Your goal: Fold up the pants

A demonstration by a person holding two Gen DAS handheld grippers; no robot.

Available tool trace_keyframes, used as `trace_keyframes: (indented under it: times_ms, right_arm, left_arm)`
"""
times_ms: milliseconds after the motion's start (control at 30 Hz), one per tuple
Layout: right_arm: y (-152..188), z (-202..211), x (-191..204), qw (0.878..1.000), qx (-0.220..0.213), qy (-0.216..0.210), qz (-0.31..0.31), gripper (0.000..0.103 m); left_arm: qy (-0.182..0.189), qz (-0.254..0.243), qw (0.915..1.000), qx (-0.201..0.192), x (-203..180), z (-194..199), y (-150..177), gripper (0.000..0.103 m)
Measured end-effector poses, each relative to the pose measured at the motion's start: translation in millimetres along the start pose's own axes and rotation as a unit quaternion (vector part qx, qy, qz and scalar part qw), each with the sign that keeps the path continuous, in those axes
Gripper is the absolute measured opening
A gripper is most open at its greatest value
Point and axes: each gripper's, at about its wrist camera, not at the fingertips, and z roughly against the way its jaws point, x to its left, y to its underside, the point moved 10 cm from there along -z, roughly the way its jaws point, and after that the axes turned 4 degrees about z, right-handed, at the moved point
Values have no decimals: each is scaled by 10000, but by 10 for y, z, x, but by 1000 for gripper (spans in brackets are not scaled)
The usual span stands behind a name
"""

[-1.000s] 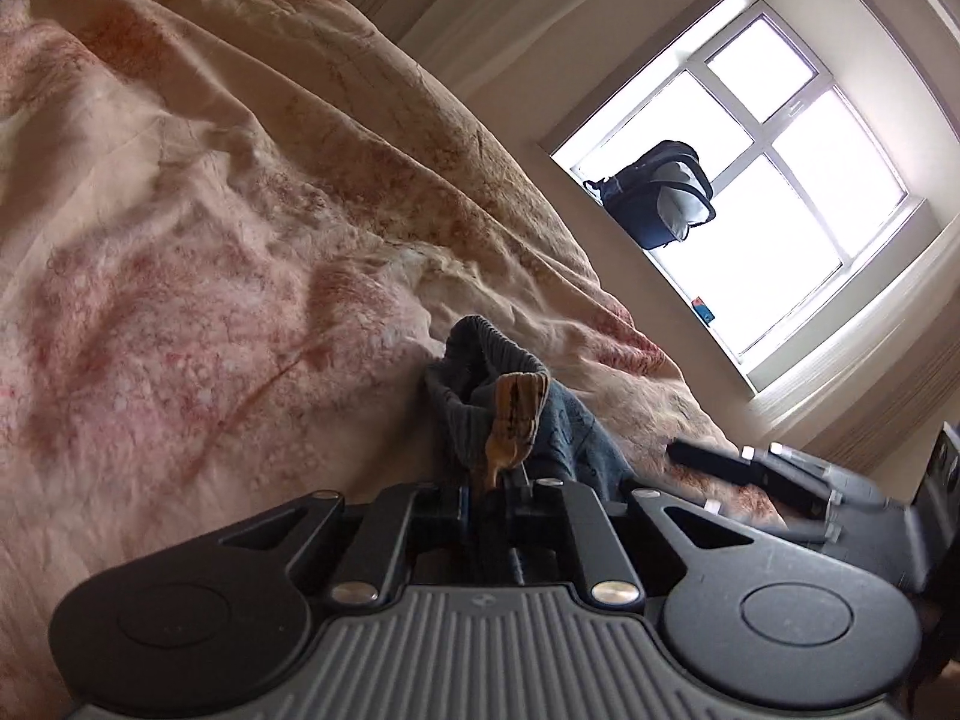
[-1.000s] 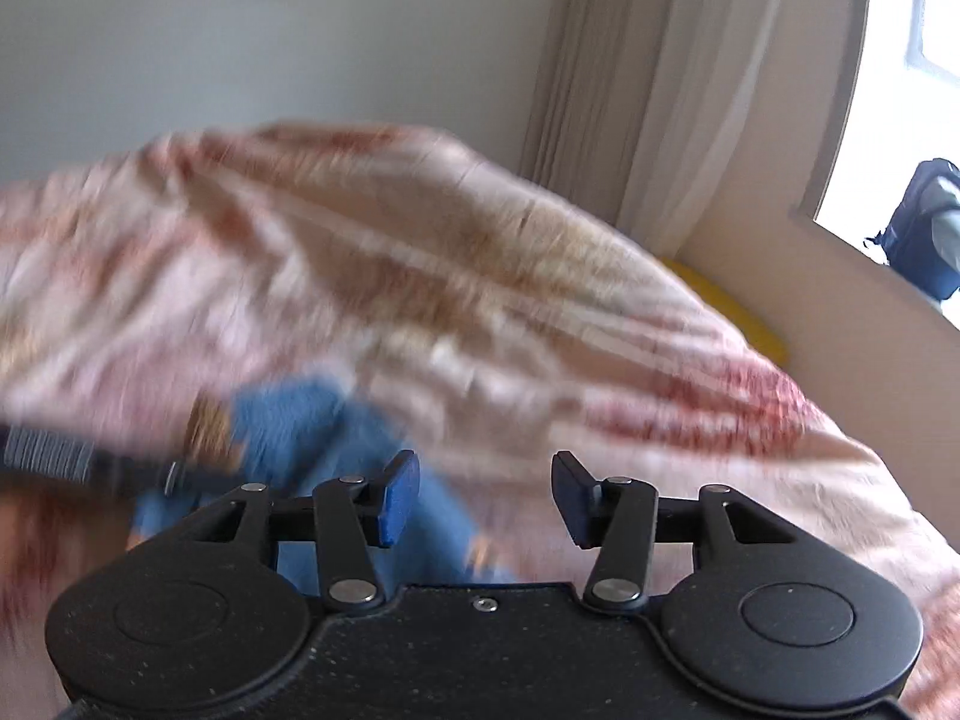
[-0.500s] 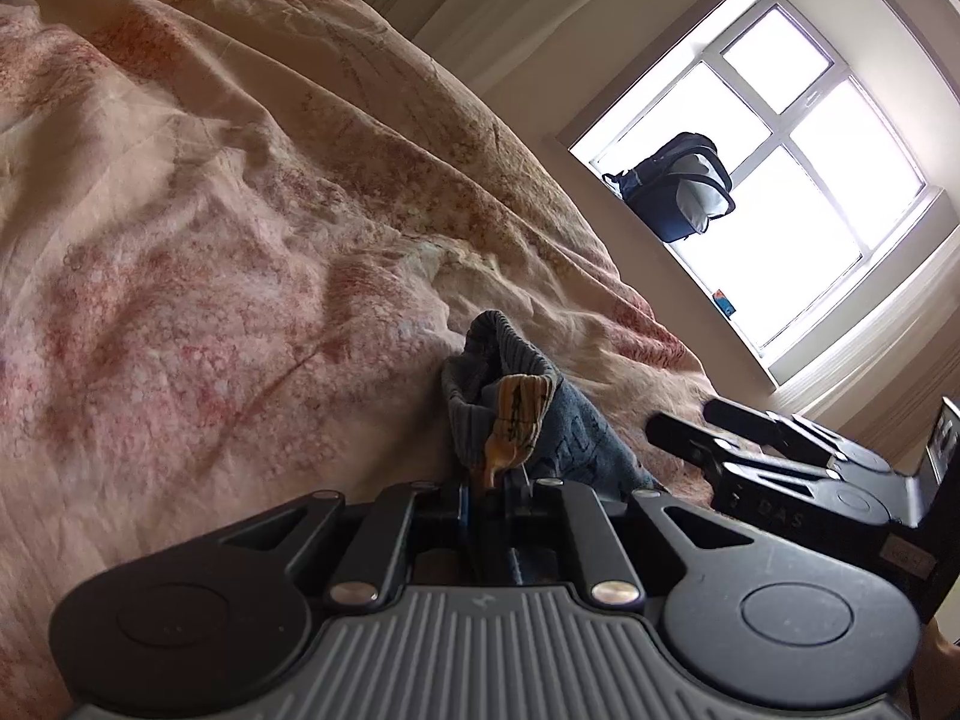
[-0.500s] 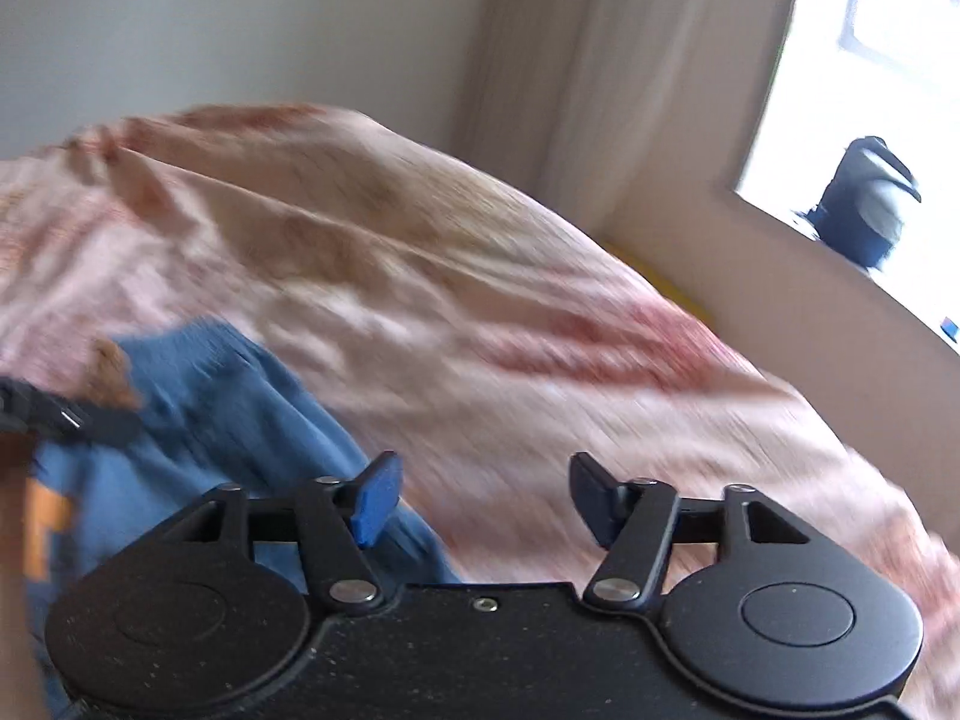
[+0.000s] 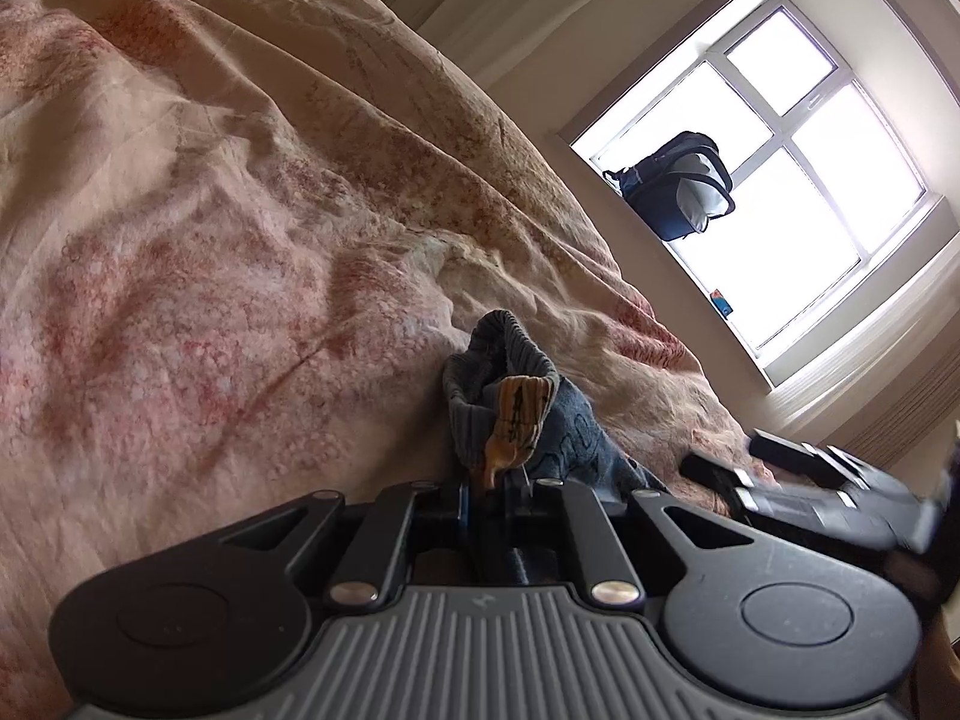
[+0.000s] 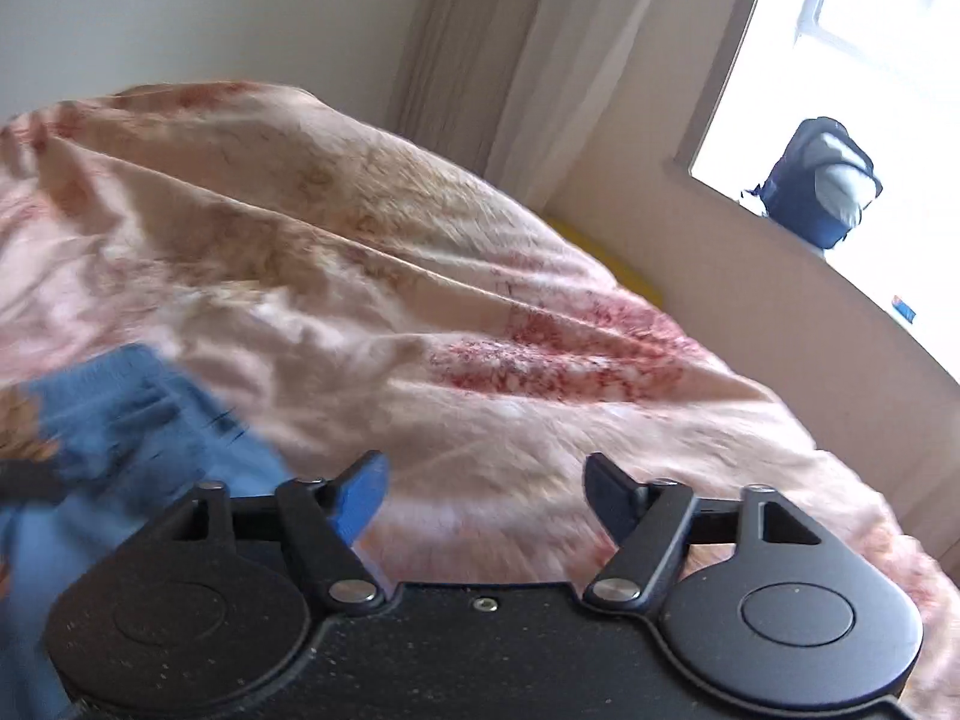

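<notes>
While pants (image 5: 510, 402) bunch on floral bedspread (image 5: 210, 252) — window (image 5: 798, 174) bright.

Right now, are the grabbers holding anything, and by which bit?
The left gripper pinches the blue knit pants at a bunched edge; the right gripper is open, empty.

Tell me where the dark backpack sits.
The backpack stands on the windowsill against the bright window, upper right in both wrist views, beyond the bed's floral cover.

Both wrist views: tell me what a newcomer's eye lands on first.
The blue pants, bunched with a tan patch, clamped in the shut left tool low in its view. Around them spreads the rumpled pink bedspread. A dark bag sits in the bright window; the right tool hangs open.
</notes>
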Motion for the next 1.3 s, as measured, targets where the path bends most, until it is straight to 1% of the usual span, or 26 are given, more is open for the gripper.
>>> trace_keyframes:
  times_ms: [67, 133, 167, 233, 267, 333, 367, 400, 433, 467, 600, 667, 767, 833, 900, 967, 1033, 1133, 1200, 1267, 1300]
  right_arm:
    - [147, 294, 60, 9997, -3, -49, 252, 87]
    - [319, 441, 126, 9989, 94, -15, 467, 91]
    - [431, 473, 170, 9980, 193, 41, 597, 92]
    - [654, 385, 214, 9943, 498, 186, 922, 92]
    - [701, 342, 202, 9948, 454, 178, 894, 92]
    - [686, 382, 149, 9981, 373, 121, 467, 92]
    - [635, 458, 138, 9992, 233, 88, 321, 92]
    - [590, 549, 144, 9995, 36, 78, 295, 93]
    - [568, 639, 149, 9993, -117, 115, 336, 99]
    - [575, 724, 161, 9988, -222, 204, 375, 102]
    - [765, 1027, 181, 9981, -388, 276, 391, 102]
    - [877, 1185, 106, 9972, -490, 481, 282, 102]
    - [1087, 1393, -59, 9967, -518, 618, -133, 102]
    - [1253, 1537, -198, 9951, -574, 680, -441, 102]
    - [1404, 1666, -345, 9926, -582, 794, -716, 102]
    - [1514, 1803, -510, 9884, -662, 980, -948, 102]
    - [1603, 1917, -680, 9843, -747, 1102, -1163, 102]
    - [1735, 2087, -963, 9768, -871, 1317, -1449, 102]
    - [1836, 2178, -1163, 9720, -906, 1404, -1652, 102]
    - [1961, 2252, -1334, 9694, -889, 1372, -1831, 102]
    - [2026, 2275, -1401, 9692, -860, 1357, -1867, 102]
  left_arm:
    - [-18, -26, 10000, -13, -4, 6, 5, 10]
    - [-48, -71, 10000, -36, -12, 12, 12, 10]
    - [-69, -103, 9999, -48, -21, 18, 14, 10]
    - [-98, -167, 9998, -73, -45, 34, 16, 10]
    - [-117, -217, 9997, -94, -64, 47, 14, 10]
    - [-144, -338, 9992, -155, -104, 79, 5, 10]
    - [-147, -401, 9989, -184, -132, 96, 0, 10]
    - [-147, -463, 9986, -220, -163, 115, -3, 10]
    - [-144, -536, 9981, -260, -196, 133, -7, 10]
    - [-143, -628, 9975, -304, -235, 158, -12, 10]
    - [-75, -1065, 9928, -538, -454, 315, -28, 10]
    - [-50, -1352, 9885, -682, -607, 403, -19, 10]
    - [-91, -1856, 9788, -859, -861, 529, 36, 10]
    - [-47, -2224, 9702, -955, -1084, 617, 102, 10]
    - [-12, -2674, 9578, -1052, -1336, 703, 205, 10]
    - [68, -3156, 9421, -1131, -1618, 790, 351, 11]
    - [161, -3530, 9284, -1149, -1911, 844, 542, 11]
    - [335, -3968, 9119, -989, -2286, 837, 887, 11]
    - [489, -4199, 9036, -696, -2493, 767, 1179, 11]
    - [714, -4347, 8969, -398, -2665, 702, 1479, 11]
    - [794, -4457, 8912, -295, -2745, 667, 1629, 11]
